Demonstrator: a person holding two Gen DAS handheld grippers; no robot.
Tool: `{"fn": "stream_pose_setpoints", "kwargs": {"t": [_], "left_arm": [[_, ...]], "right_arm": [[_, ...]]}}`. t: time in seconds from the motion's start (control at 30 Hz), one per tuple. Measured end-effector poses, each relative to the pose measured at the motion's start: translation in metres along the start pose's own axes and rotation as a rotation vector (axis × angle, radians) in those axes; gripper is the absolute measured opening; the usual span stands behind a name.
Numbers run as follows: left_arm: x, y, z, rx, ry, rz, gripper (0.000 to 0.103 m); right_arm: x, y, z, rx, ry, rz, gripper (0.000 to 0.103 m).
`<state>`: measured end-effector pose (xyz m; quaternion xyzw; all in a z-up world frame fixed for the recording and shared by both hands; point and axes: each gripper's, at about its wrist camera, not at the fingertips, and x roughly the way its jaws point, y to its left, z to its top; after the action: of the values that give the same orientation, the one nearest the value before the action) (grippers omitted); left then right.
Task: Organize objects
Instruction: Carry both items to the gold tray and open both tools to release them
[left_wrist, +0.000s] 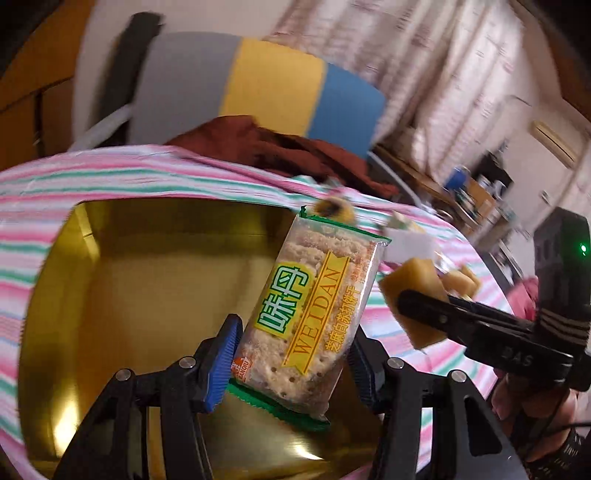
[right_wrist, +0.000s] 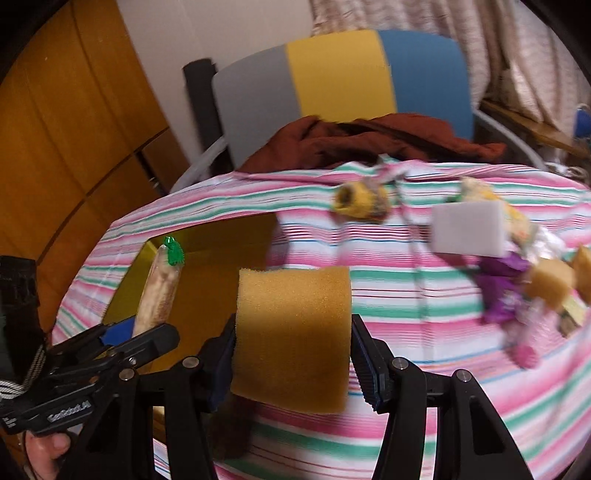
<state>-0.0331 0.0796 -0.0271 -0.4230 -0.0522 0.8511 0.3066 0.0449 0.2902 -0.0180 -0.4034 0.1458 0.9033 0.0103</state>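
Left gripper (left_wrist: 291, 363) pinches a glossy, flat cracker packet (left_wrist: 306, 310) above the shiny gold tin (left_wrist: 110, 277). Right gripper (right_wrist: 293, 363) pinches a porous yellow sponge block (right_wrist: 293, 336) over the striped cloth (right_wrist: 443, 369).

Small items (right_wrist: 513, 295) beyond the white block (right_wrist: 469, 229) blur past telling

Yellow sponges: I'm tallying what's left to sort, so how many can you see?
3: one sponge held in the right tongs, two more at the cloth's right edge. Clutter there may hide others.
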Motion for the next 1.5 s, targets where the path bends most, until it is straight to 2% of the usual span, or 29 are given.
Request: {"fn": "stream_pose_setpoints", "kwargs": {"t": [0.2,0.37,0.53,0.63,0.67,0.7,0.73,0.77,0.83,1.0,1.13,1.27,1.4,1.5], "left_arm": [[0.009,0.056,0.017,-0.094,0.032,0.122,0.056],[0.024,0.093,0.033,-0.149,0.076,0.205,0.056],[0.034,0.118,0.035,-0.218,0.12,0.253,0.056],[0.039,0.124,0.037,-0.218,0.129,0.304,0.056],[0.041,0.125,0.038,-0.218,0.134,0.312,0.056],[0.043,0.126,0.038,-0.222,0.139,0.317,0.056],[0.044,0.127,0.04,-0.228,0.143,0.323,0.056],[0.046,0.129,0.04,-0.232,0.149,0.326,0.056],[0.049,0.129,0.041,-0.226,0.152,0.346,0.056],[0.051,0.133,0.045,-0.259,0.145,0.353,0.057],[0.041,0.133,0.05,-0.301,0.101,0.358,0.064],[0.024,0.12,0.051,-0.319,0.036,0.357,0.064],[0.014,0.094,0.044,-0.287,-0.013,0.335,0.064],[0.015,0.068,0.037,-0.252,-0.023,0.285,0.064]], "right_arm": [[0.043,0.046,0.023,-0.042,0.087,0.059,0.057],[0.093,0.071,0.037,-0.056,0.155,0.07,0.058],[0.129,0.077,0.047,0.008,0.181,0.101,0.058],[0.144,0.079,0.056,0.059,0.171,0.128,0.059],[0.148,0.079,0.059,0.083,0.165,0.15,0.064],[0.153,0.079,0.062,0.112,0.165,0.185,0.074],[0.154,0.08,0.064,0.128,0.166,0.201,0.078],[0.153,0.081,0.066,0.147,0.163,0.213,0.083],[0.146,0.081,0.068,0.165,0.146,0.232,0.083],[0.097,0.078,0.055,0.129,0.053,0.248,0.09],[0.065,0.064,0.044,0.103,0.005,0.247,0.091],[0.029,0.041,0.03,0.089,-0.067,0.198,0.093],[0.007,0.015,0.018,0.093,-0.113,0.119,0.094],[0.0,-0.003,0.011,0.115,-0.118,0.082,0.094]]}}
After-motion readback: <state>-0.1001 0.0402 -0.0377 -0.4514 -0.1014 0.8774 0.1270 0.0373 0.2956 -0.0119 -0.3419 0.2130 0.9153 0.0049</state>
